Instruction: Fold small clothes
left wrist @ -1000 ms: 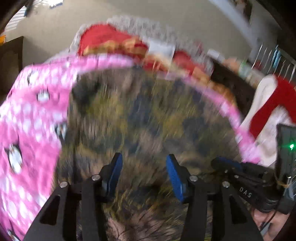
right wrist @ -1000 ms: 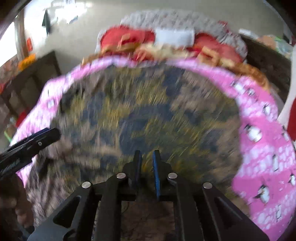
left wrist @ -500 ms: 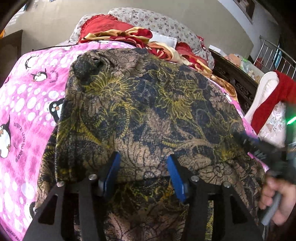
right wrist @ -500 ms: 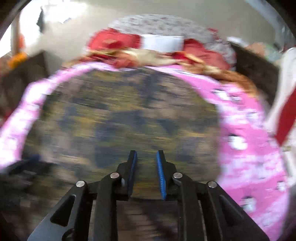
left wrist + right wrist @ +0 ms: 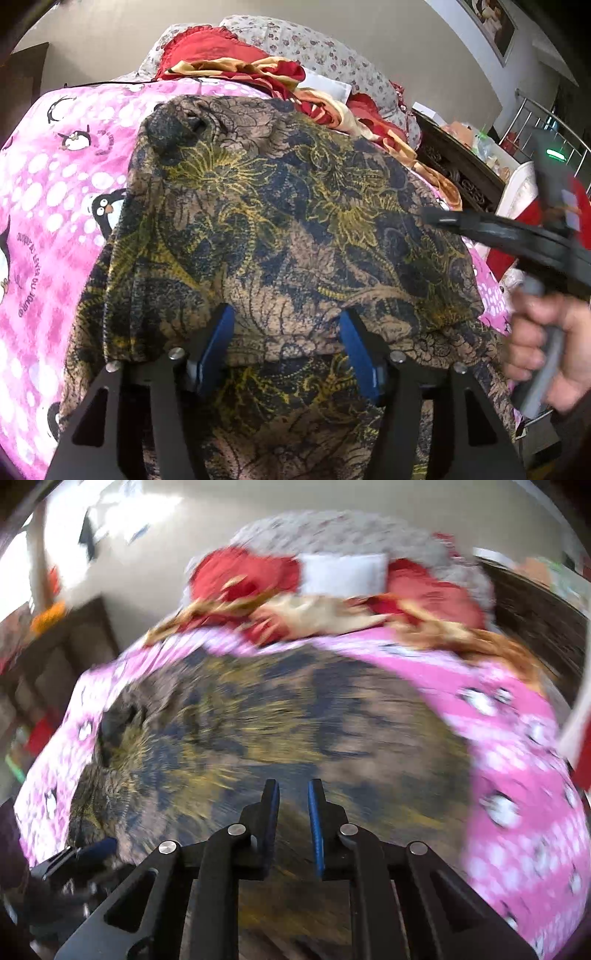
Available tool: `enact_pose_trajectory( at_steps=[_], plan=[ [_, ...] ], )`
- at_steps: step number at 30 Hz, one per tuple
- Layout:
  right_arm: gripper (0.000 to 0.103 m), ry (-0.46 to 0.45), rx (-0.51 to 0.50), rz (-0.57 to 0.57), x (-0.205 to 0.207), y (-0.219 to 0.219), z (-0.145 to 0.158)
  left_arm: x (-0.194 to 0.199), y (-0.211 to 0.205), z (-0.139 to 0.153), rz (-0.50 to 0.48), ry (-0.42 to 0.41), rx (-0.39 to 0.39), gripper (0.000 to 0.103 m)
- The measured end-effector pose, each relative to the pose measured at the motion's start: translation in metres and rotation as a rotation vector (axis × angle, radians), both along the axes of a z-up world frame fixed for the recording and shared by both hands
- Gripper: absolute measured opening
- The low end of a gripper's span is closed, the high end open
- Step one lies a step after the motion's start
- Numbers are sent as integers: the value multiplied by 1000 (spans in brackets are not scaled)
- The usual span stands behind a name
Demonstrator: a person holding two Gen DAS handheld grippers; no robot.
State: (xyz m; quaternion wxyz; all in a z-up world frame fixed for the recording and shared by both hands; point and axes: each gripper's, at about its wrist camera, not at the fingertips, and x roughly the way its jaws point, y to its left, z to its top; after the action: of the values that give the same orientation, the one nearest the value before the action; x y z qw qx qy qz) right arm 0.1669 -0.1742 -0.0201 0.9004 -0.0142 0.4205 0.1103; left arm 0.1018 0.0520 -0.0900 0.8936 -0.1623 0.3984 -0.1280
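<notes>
Left wrist: left tool (image 5: pixel 286 345) opening (nothing pinched) over patterned garment (image 5: pixel 288 221).

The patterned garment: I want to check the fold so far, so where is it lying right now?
The brown-and-yellow patterned garment lies spread on the pink penguin blanket in both wrist views, just ahead of both grippers, with the red and gold bedding beyond it.

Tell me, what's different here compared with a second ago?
The left gripper has spread wider and its jaws are opening, pads clear of the patterned cloth. The right gripper went from nearly shut to a narrow gap and is closing again; nothing is visibly pinched. The cloth stayed spread on the pink penguin blanket.
</notes>
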Motion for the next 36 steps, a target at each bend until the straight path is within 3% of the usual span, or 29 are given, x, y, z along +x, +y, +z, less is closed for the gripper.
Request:
enact_pose_trajectory(
  at_steps=[4,5,9,12,14,15,17,18,21,25,27,28,29,31,36],
  plan=[
    [19,119,-94,21,38,16,-52,0,1,0,4,0,-6,62],
    [19,75,-82,35,35,13,-52,0,1,0,5,0,-4,62],
    [19,64,-60,23,23,7,-33,0,1,0,7,0,-3,62],
    [19,-50,-27,54,-15,1,-6,0,0,0,7,0,-2,62],
    [27,-72,1,51,-42,-2,-6,0,0,-1,6,0,-2,63],
    [30,-59,5,45,-47,-3,-13,0,0,-1,6,0,0,63],
    [34,66,-42,36,-52,-4,-51,0,-1,0,4,0,2,63],
    [34,26,-23,38,-59,-8,-55,0,-1,-1,3,1,1,64],
    [34,46,11,11,-54,-15,-41,1,-1,-1,3,1,-2,64],
    [34,-47,-40,-98,-63,-45,-19,1,-1,-1,3,0,-1,64],
    [37,-2,-73,-144,-65,-68,-31,1,0,-1,1,0,1,64],
    [37,67,-88,-145,-63,-77,-48,0,0,-1,-1,1,2,65],
    [37,21,-48,-118,-69,-82,-50,0,0,-2,-3,1,2,66],
    [38,38,-13,-99,-68,-85,-47,0,0,-2,-14,1,-2,70],
    [39,85,-167,-75,-57,-62,-36,4,9,26,-24,22,63,70]
  ],
)
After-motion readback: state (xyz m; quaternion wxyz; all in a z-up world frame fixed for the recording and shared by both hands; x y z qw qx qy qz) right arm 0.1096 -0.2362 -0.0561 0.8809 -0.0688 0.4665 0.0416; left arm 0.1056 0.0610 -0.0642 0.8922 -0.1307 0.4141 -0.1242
